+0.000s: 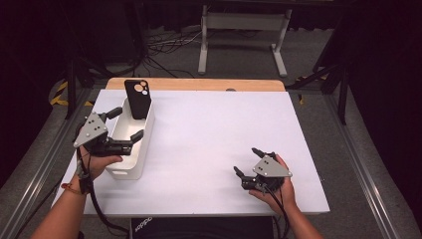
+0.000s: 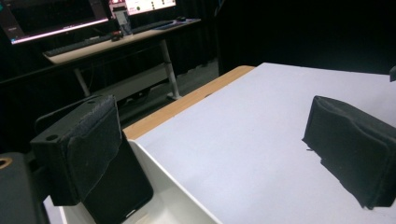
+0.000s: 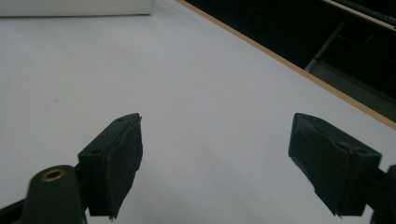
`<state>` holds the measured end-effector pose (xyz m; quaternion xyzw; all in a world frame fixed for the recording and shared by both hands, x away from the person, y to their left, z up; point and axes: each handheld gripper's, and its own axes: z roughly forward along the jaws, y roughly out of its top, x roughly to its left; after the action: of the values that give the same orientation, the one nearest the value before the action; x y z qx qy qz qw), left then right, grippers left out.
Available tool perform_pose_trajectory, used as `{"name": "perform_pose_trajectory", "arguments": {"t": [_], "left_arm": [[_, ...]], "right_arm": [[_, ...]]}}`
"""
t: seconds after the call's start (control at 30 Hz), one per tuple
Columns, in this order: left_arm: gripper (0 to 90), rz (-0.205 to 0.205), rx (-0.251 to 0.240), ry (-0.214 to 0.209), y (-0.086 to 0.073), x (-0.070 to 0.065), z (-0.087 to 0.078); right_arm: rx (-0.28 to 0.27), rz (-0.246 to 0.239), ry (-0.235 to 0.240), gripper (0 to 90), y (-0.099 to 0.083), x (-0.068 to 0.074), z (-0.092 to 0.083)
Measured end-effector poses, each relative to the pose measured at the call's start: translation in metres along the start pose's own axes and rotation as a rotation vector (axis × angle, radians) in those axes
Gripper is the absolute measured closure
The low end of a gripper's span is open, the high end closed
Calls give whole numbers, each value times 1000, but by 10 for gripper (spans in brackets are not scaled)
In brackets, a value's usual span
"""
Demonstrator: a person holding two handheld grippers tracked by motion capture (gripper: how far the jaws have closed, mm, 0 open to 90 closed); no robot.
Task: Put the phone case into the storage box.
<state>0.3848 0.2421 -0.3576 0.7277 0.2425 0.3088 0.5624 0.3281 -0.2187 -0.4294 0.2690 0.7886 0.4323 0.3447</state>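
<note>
At the far end of the long white plastic bin (image 1: 130,149), a slim black phone case with round camera cut-outs (image 1: 138,98) stands nearly upright, leaning on the bin's end wall. It looks light, thin and somewhat flexible, with a smooth, possibly slippery skin; pinching its two flat faces near the top edge seems safest. The left tool (image 1: 125,124) sits spread, one felt-padded jaw beside the case, gripping nothing. The right tool (image 1: 247,161) rests spread on the white counter (image 1: 209,134), well apart from the bin.
</note>
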Motion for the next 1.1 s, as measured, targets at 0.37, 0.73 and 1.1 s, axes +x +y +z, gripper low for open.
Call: {"name": "perform_pose_trajectory", "arguments": {"t": [0.37, 0.73, 1.1], "left_arm": [[13, 37, 3, -53, 3, -18, 1], [35, 86, 11, -72, 5, -38, 7], [31, 91, -7, -124, 6, -51, 11]], "right_arm": [[-6, -2, 2, 187, -1, 0, -4], [-15, -11, 8, 188, 0, 1, -6], [-30, -23, 19, 192, 1, 4, -9]]}}
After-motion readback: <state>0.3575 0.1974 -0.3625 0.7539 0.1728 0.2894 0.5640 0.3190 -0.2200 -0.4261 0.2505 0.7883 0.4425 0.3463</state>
